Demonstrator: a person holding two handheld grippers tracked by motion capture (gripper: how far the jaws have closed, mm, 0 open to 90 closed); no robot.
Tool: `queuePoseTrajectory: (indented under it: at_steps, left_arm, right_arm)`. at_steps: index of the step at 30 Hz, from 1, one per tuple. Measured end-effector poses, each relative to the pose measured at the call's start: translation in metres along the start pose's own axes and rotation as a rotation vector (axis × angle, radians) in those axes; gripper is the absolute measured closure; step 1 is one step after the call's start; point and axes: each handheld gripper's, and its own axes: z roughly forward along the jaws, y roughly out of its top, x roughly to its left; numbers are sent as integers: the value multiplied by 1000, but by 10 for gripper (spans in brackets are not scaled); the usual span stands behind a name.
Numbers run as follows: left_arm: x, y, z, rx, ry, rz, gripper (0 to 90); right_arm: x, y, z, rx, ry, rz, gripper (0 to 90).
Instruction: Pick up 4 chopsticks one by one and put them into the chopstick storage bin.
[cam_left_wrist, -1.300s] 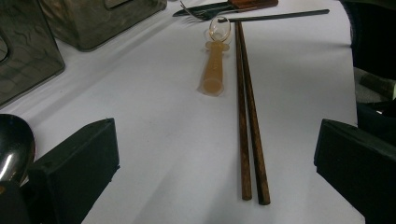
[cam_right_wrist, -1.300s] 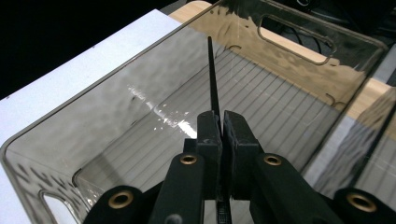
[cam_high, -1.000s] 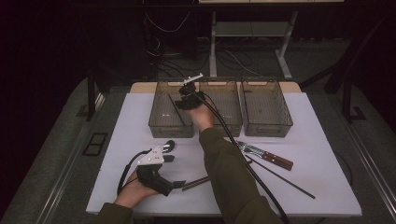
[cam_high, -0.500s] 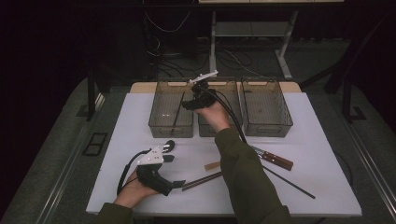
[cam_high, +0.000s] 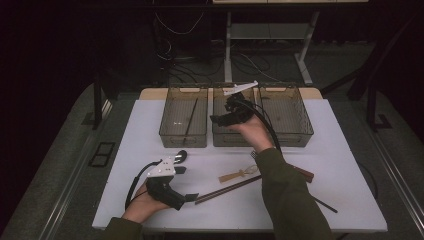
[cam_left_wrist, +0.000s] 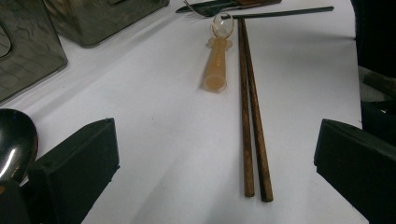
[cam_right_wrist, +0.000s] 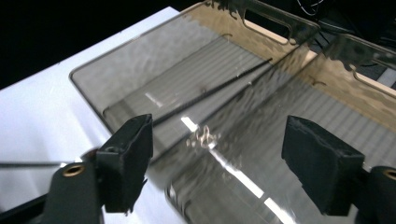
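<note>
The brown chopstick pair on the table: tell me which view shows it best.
The left gripper view: the brown chopstick pair lies side by side, full length, between the open jaws. The high view shows it small and dim. The right gripper view looks at the left bin.

right gripper (cam_high: 220, 119) – above middle bin (cam_high: 222, 137), jaws apart, just been opening, nothing between | left gripper (cam_high: 192, 197) – low on table (cam_high: 150, 125), near brown chopsticks (cam_high: 227, 187) | black chopstick (cam_high: 190, 117) lies in left bin (cam_high: 172, 125)

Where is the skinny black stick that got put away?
In the high view, the black chopstick lies slantwise inside the left bin, with the open right tool over the middle bin.
</note>
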Motion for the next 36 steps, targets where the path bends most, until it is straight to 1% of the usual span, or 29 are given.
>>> queuePoseTrajectory:
  at_steps: [1, 4, 6, 7, 9, 13, 16, 20, 23, 25, 28, 32, 36]
  left_arm:
    - [1, 0, -1, 7, 2, 4, 0]
    - [1, 0, -1, 6, 1, 1, 0]
    - [1, 0, 0, 11, 3, 11, 0]
    - [1, 0, 0, 10, 1, 5, 0]
    - [1, 0, 0, 10, 0, 2, 0]
    - [1, -1, 0, 3, 6, 0, 0]
    - [1, -1, 0, 1, 7, -1, 0]
    - [2, -1, -1, 1, 10, -3, 0]
    - [2, -1, -1, -1, 10, -2, 0]
    - [2, -2, -1, -4, 11, -2, 0]
    - [3, -2, -1, -6, 11, 5, 0]
    - [3, -2, -1, 13, 13, 17, 0]
    - [2, -3, -1, 5, 20, 11, 0]
  right_arm:
    - [-1, -3, -4, 1, 0, -4, 233]
    - [-2, -12, -14, 8, 3, -10, 201]
    - [-3, -18, -19, 17, 5, -21, 193]
    - [-3, -20, -22, 18, 7, -27, 190]
    - [-3, -26, -28, 18, 12, -25, 185]
    - [-4, -37, -40, 14, 19, -37, 169]
    - [-5, -46, -49, 19, 20, -67, 156]
    - [-7, -58, -61, 15, 21, -84, 156]
    - [-10, -66, -71, 4, 23, -80, 157]
    - [-12, -72, -78, -17, 9, -89, 157]
    - [-16, -83, -87, -33, 23, -88, 157]
    - [-21, -98, -97, -44, 34, -77, 157]
    - [-24, -111, -105, -54, 37, -65, 157]
